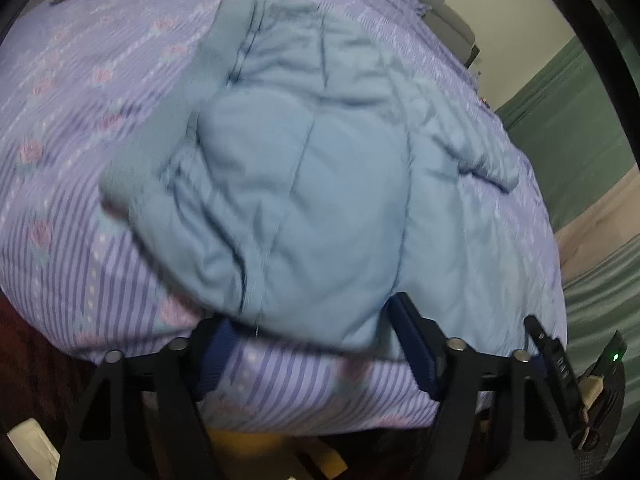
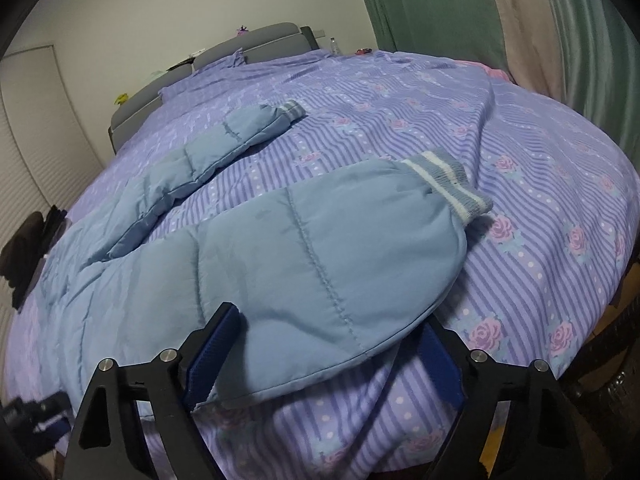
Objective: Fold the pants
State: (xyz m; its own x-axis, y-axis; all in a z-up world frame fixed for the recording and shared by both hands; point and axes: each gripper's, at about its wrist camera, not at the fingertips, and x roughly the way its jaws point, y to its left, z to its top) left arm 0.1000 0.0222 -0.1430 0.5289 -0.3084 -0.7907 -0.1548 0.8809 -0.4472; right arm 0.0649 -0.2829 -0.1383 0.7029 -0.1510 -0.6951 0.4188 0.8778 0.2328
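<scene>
Light blue quilted pants (image 1: pixel 296 184) lie spread on a bed. In the left wrist view I see the waist end, its darker waistband (image 1: pixel 168 120) at the left. My left gripper (image 1: pixel 316 344) is open, its jaws either side of the near hem, touching nothing that I can see. In the right wrist view the near leg (image 2: pixel 320 264) lies across the front with its striped ribbed cuff (image 2: pixel 452 184) to the right; the far leg (image 2: pixel 224 144) lies behind. My right gripper (image 2: pixel 328 356) is open, its jaws astride the near leg's edge.
The bed cover (image 2: pixel 520 240) is purple striped with pink roses. A grey headboard (image 2: pixel 240 52) stands at the far end. Green curtains (image 2: pixel 432 4) hang at the right. Dark clothing (image 2: pixel 28 248) lies at the bed's left edge. The other gripper (image 1: pixel 560 364) shows at lower right.
</scene>
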